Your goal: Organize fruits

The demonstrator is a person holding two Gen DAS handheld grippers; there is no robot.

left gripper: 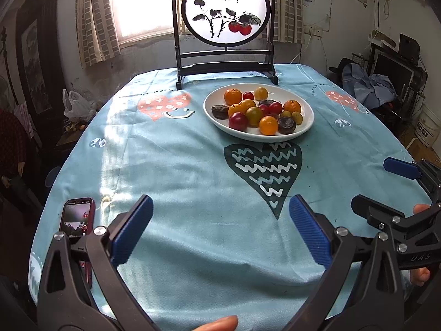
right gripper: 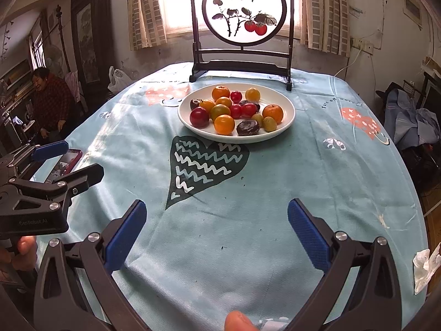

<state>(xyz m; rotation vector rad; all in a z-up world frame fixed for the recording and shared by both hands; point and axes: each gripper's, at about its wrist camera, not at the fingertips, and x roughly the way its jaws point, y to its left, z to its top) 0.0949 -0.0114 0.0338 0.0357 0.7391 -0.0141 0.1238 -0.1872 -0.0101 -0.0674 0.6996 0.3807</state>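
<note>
I see the white plate on the desk heaped with mixed fruits; my left tongs and right tongs gape wide, empty; phone partly hidden.

Mixed fruits — heaped on white plate

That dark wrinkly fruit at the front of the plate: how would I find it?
Start at the round painted screen at the table's far edge; the white plate sits before it. On the plate's near rim, right of an orange tomato, lies the dark fruit: brown-black and wrinkled, while its neighbours are smooth and bright.
</note>
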